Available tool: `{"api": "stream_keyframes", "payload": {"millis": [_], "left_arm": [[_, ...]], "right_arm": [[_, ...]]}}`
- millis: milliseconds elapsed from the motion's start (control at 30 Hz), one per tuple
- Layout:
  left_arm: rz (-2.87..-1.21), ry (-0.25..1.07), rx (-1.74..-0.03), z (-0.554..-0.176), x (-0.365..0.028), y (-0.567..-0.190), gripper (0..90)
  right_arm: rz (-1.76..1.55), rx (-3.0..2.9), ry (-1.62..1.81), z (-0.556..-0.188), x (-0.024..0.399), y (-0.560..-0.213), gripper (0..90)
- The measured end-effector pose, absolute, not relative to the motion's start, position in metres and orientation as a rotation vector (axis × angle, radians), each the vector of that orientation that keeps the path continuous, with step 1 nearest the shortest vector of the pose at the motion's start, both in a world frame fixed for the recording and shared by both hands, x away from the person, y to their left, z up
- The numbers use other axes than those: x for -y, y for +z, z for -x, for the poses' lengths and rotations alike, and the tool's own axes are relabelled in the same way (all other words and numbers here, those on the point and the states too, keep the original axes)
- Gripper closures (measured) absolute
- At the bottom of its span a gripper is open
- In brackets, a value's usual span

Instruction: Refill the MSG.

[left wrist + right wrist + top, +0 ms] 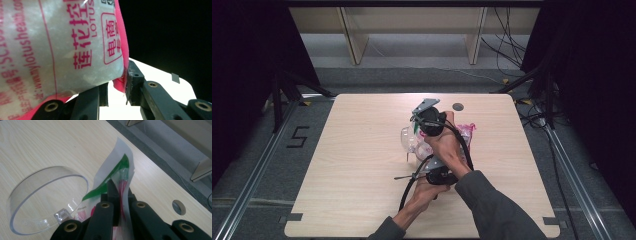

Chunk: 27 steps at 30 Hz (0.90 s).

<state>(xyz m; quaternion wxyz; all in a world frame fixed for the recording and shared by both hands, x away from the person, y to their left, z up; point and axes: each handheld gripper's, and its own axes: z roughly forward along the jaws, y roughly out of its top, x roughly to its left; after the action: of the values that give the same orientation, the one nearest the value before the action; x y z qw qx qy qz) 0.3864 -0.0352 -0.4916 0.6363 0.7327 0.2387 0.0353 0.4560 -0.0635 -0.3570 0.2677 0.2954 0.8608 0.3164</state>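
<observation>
the translucent white bag [62, 50] carries pink print: the latin letters "lotus" beside a column of chinese characters, a boxed block of more characters near its pink edge, and a web address running sideways of which "lotushealth" can be read. in the right gripper view the bag's top strip [117, 173] is white with a green band and pink stripes, with no writing legible there.

the left claw [116, 93] is pinching the bag's lower pink edge; the bag rises above its jaws and hangs close before the camera. the right claw [117, 195] is pressed together on the top strip, which sticks up from between its jaws.

from the high view the bag [464, 131] sits near the middle of the desk [362, 150], between the two claws, the right claw [416, 119] farther from the person. a clear plastic jug [37, 202] lies on its side just beside the right claw, mouth toward that camera.
</observation>
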Motion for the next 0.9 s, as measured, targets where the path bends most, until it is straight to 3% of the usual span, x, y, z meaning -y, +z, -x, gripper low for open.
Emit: {"api": "stream_keyframes", "payload": {"millis": [600,633,900], "left_arm": [[-1.760,0.142,-0.550,-0.390,0.033,-0.497,73.8],[-1.775,0.210,-0.555,-0.391,0.030,-0.497,73.7],[-1.751,0.184,-0.576,-0.390,0.033,-0.501,73.1]], "right_arm": [[-0.815,-2.273,0.978,-0.448,0.083,-0.342,90.0],[-0.833,-2.262,0.995,-0.448,0.085,-0.341,90.0],[-0.858,-2.228,1.029,-0.442,0.096,-0.338,90.0]]}}
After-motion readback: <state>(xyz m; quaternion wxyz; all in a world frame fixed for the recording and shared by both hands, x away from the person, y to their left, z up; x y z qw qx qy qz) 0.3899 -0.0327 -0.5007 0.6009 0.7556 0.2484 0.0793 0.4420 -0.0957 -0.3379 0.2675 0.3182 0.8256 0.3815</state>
